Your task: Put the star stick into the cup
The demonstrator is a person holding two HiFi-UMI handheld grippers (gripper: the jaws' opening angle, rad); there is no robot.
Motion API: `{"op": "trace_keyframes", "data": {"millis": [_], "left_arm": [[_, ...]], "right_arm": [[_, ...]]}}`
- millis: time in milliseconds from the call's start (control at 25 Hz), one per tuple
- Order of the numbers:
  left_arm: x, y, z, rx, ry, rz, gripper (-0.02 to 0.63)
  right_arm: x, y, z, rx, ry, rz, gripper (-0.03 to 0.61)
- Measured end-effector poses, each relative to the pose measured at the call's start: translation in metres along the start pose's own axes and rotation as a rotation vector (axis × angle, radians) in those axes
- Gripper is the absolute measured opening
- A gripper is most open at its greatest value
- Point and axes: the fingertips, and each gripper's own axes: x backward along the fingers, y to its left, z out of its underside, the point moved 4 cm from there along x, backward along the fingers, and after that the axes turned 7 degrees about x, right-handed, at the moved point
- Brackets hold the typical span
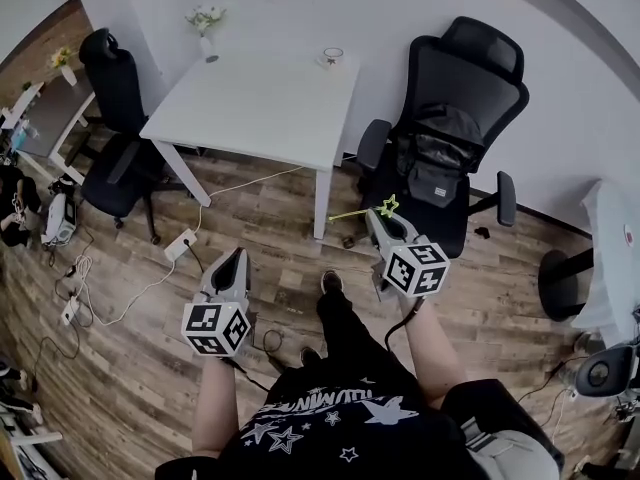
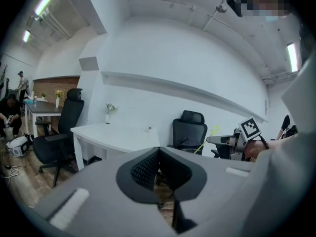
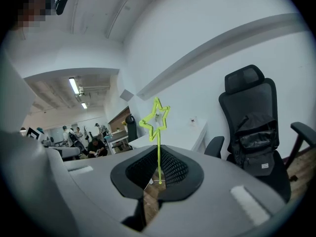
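Observation:
The star stick point(image 1: 388, 207) is a thin yellow-green wand with a star at one end. My right gripper point(image 1: 376, 218) is shut on it, held up over the wooden floor in front of the table. In the right gripper view the star stick point(image 3: 157, 119) rises from between the shut jaws of my right gripper point(image 3: 159, 154). The cup point(image 1: 332, 57) is small and pale and stands near the far edge of the white table point(image 1: 250, 108); it is well ahead of both grippers. My left gripper point(image 1: 236, 257) is lower left, shut and empty, as its own view shows point(image 2: 158, 150).
A black office chair point(image 1: 450, 118) with a backpack stands right of the table, close to the right gripper. Another black chair point(image 1: 115, 88) stands at the table's left. A vase of flowers point(image 1: 206, 28) sits on the far left corner. Cables and a power strip point(image 1: 180, 245) lie on the floor.

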Motion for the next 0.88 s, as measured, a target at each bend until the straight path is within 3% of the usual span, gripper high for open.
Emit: {"op": "trace_keyframes", "data": {"millis": [320, 880], "left_arm": [[-0.060, 0.026, -0.018, 0.002, 0.012, -0.031, 0.004], [-0.240, 0.061, -0.071, -0.029, 0.047, -0.023, 0.004]], "right_arm": [[-0.071, -0.037, -0.018, -0.032, -0.016, -0.010, 0.031], [-0.226, -0.136, -0.075, -0.059, -0.035, -0.016, 0.032]]}}
